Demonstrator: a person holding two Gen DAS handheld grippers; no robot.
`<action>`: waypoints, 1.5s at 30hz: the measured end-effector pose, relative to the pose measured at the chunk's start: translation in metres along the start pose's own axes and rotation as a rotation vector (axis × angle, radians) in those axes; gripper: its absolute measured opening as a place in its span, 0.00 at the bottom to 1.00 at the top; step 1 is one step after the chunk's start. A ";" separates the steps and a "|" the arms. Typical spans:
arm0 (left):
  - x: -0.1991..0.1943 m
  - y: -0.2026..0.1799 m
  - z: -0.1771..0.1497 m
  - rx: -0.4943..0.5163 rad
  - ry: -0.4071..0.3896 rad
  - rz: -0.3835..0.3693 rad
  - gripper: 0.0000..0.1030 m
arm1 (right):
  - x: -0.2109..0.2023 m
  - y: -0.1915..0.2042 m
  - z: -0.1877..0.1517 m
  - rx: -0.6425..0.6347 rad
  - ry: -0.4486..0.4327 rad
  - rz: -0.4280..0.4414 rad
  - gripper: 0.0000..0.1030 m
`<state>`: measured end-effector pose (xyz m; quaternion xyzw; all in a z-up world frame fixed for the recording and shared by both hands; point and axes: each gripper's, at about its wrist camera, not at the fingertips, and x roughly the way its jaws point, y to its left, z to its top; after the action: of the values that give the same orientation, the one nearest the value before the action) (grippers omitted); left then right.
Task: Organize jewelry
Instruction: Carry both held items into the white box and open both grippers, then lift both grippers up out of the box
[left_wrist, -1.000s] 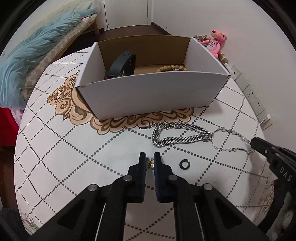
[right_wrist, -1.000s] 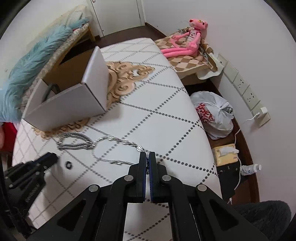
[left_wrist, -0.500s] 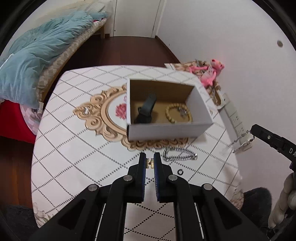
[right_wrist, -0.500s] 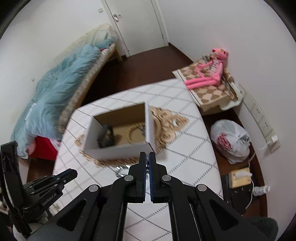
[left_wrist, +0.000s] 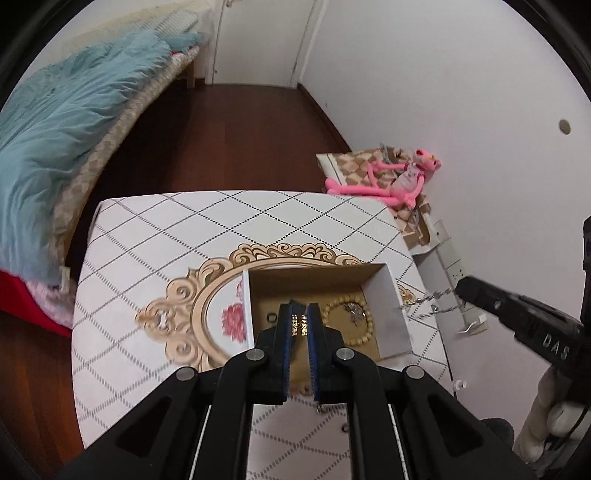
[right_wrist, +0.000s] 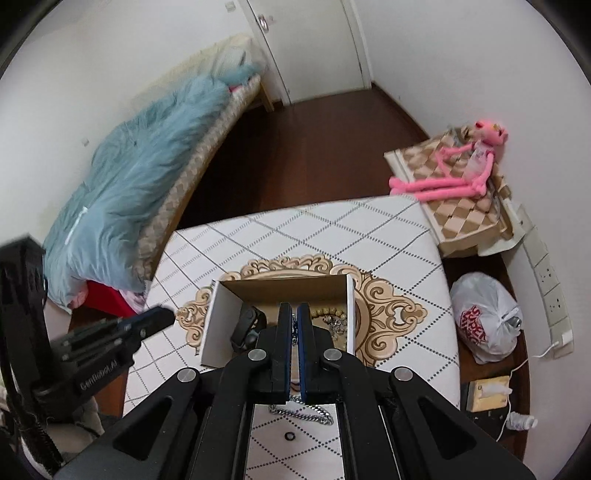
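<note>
An open white cardboard box (left_wrist: 390, 295) (right_wrist: 216, 325) stands on the patterned table. In it lie a bead bracelet (left_wrist: 364, 334) and a black watch (right_wrist: 246, 325). My left gripper (left_wrist: 300, 325) is shut on a small gold ring (left_wrist: 299, 324), held high above the box. My right gripper (right_wrist: 294, 326) is shut on a thin silver chain (left_wrist: 430, 300), whose end hangs into the box over the bracelet (right_wrist: 334, 322). A thick silver chain (right_wrist: 306, 410) and a black ring (right_wrist: 289, 436) lie on the table in front of the box.
The white table (left_wrist: 258, 218) has a gold ornament print. A bed with a blue blanket (left_wrist: 62, 122) is on the left. A pink plush toy (right_wrist: 454, 177) lies on a low stand at the right, and a white plastic bag (right_wrist: 487, 317) on the floor.
Both grippers have risen and moved over the box. The left carries the gold ring up from the table. The right carries the thin chain, which now hangs into the box.
</note>
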<state>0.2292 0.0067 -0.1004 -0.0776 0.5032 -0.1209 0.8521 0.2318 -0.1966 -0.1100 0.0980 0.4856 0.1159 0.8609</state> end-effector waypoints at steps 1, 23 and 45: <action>0.009 0.001 0.007 0.001 0.017 -0.001 0.05 | 0.009 -0.001 0.004 0.003 0.028 0.006 0.03; 0.066 0.026 0.044 -0.078 0.154 0.041 0.75 | 0.120 -0.006 0.032 0.046 0.317 0.033 0.45; 0.019 0.015 -0.032 -0.024 0.008 0.332 1.00 | 0.066 -0.007 -0.037 -0.086 0.184 -0.322 0.98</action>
<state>0.2116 0.0154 -0.1355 -0.0030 0.5140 0.0274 0.8573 0.2338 -0.1820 -0.1841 -0.0287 0.5663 0.0058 0.8237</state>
